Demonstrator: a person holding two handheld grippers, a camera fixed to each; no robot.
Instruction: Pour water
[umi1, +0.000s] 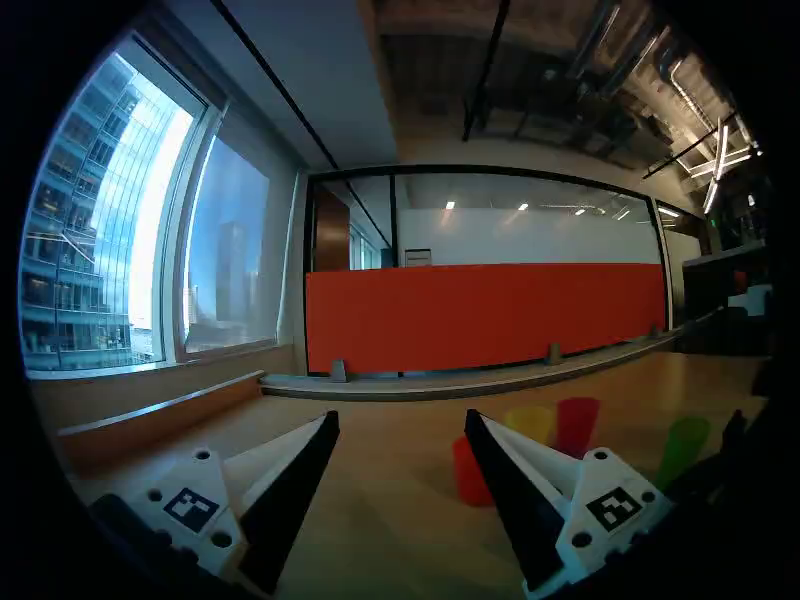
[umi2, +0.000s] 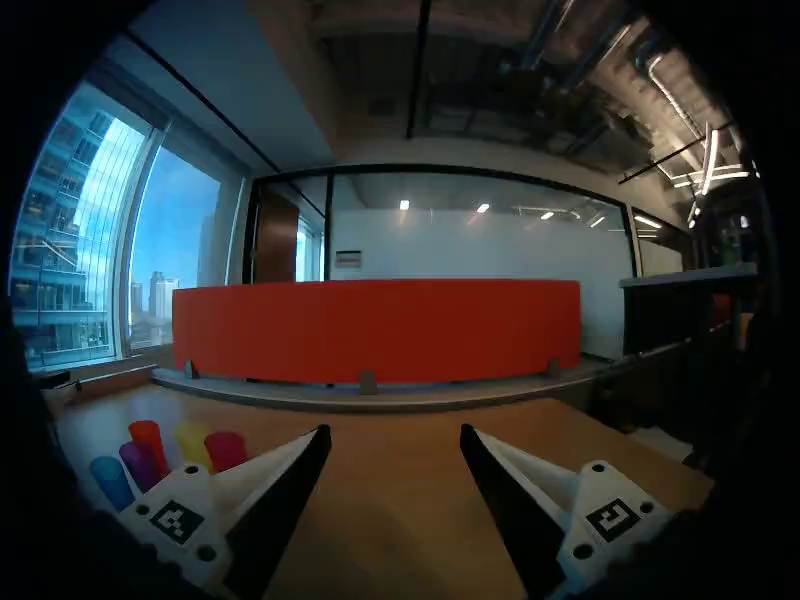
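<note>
In the left gripper view my left gripper (umi1: 400, 425) stands open above the wooden table (umi1: 390, 500), nothing between its fingers. Behind its right finger stand an orange cup (umi1: 466, 475), a yellow cup (umi1: 530, 422), a red cup (umi1: 577, 422) and a green cup (umi1: 684, 447), all upright. In the right gripper view my right gripper (umi2: 393, 440) is open too and holds nothing. To its left stand a blue cup (umi2: 110, 480), a purple cup (umi2: 140, 463), an orange cup (umi2: 150, 440), a yellow cup (umi2: 192, 440) and a red cup (umi2: 225, 450), partly hidden by the left finger.
An orange divider panel (umi1: 485, 315) runs along the table's far edge, also seen as the orange panel (umi2: 375, 330) in the right gripper view. Large windows (umi1: 110, 230) lie to the left. Bare tabletop (umi2: 400, 500) stretches ahead of the right gripper.
</note>
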